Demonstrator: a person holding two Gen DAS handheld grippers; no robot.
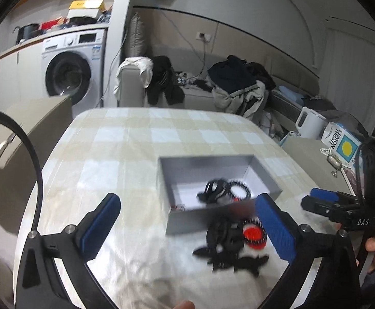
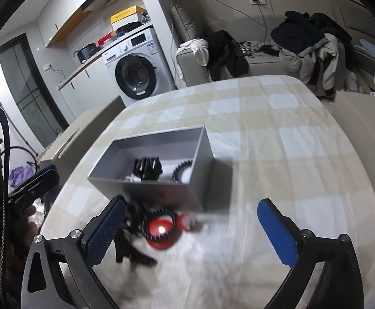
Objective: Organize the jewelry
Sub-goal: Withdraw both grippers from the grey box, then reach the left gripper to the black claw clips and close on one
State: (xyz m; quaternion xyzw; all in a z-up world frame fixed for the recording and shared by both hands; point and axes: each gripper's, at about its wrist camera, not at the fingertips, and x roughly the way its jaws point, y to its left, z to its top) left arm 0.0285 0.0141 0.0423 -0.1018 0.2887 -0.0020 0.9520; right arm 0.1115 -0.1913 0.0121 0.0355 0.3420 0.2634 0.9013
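A grey open box [image 1: 187,219] stands on the checked tablecloth and holds a black bracelet [image 1: 214,189] and a black spiked ring [image 1: 240,189]; the box also shows in the right wrist view [image 2: 161,190]. In front of it lie a red and black spiked piece [image 1: 254,234], also in the right wrist view [image 2: 160,229], and black jewelry pieces [image 1: 228,255]. My left gripper [image 1: 187,221] is open and empty above the table near the box's front. My right gripper [image 2: 190,224] is open and empty over the red piece. The right gripper shows at the left wrist view's right edge [image 1: 323,200].
A white kettle [image 1: 309,125], a lemon carton [image 1: 340,144] and a glass [image 1: 334,161] stand on a side surface at right. A sofa with clothes [image 1: 228,82] and a washing machine [image 1: 71,69] are behind the table. A beige chair [image 1: 20,139] stands at left.
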